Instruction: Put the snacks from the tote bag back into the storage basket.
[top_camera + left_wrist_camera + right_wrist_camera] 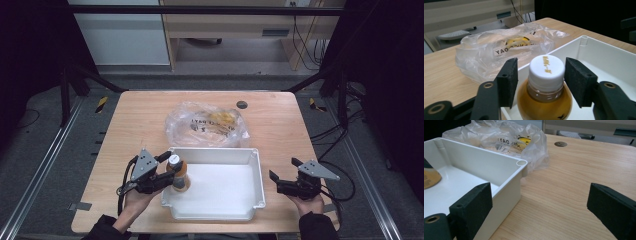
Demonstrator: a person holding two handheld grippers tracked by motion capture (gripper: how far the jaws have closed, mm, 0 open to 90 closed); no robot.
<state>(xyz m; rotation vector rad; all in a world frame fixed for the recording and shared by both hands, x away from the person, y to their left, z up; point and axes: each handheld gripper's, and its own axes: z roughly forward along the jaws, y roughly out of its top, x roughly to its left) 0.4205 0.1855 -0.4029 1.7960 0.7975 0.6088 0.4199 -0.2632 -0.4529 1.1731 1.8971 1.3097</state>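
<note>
Wooden table [130,120], dark surrounds. Bottle [545,92] stands inside the white tray [252,156] at its left wall; left tool [541,75] straddles the cap, pads clear (released, apparently). Right tool [285,175] wide open, empty. Plastic bag [207,124] behind the tray remains untouched.

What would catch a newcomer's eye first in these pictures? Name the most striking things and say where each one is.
The amber bottle with its white cap stands upright at the left end of the white tray, between the pads of the left gripper, which do not press on it. Behind the tray, a crumpled clear plastic bag with something yellow inside lies mid-table. The right gripper waits open to the tray's right, over bare wood.
</note>
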